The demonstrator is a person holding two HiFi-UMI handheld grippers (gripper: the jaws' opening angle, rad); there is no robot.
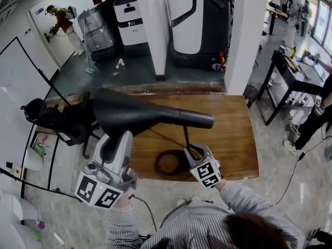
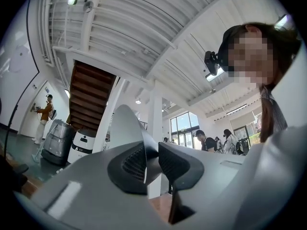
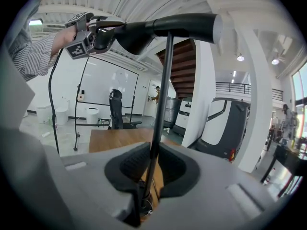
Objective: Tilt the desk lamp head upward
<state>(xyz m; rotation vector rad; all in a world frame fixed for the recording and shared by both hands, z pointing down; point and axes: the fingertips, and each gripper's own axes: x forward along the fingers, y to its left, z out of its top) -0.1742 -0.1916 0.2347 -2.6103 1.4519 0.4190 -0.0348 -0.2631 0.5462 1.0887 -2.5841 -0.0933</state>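
A black desk lamp stands on the wooden table (image 1: 228, 134). Its cone-shaped head (image 1: 129, 113) reaches left from a horizontal arm above a thin pole (image 1: 185, 136) and a ring base (image 1: 158, 162). My left gripper (image 1: 116, 137) comes up from below and is shut on the rim of the lamp head (image 2: 124, 128), seen pinched between the pads of the left gripper (image 2: 151, 162). My right gripper (image 1: 193, 152) is shut on the pole (image 3: 160, 104), low near the base, with the right gripper's (image 3: 152, 164) pads on either side. In the right gripper view the head (image 3: 139, 32) and left gripper (image 3: 98, 35) are high above.
A black office chair (image 1: 36, 113) and a whiteboard (image 1: 21, 87) stand left of the table. White pillars (image 1: 244, 35) and large machines (image 1: 199, 19) rise behind it. A dark desk (image 1: 290, 71) and a person (image 1: 316, 118) are to the right. The lamp's cord (image 1: 166, 139) lies on the table.
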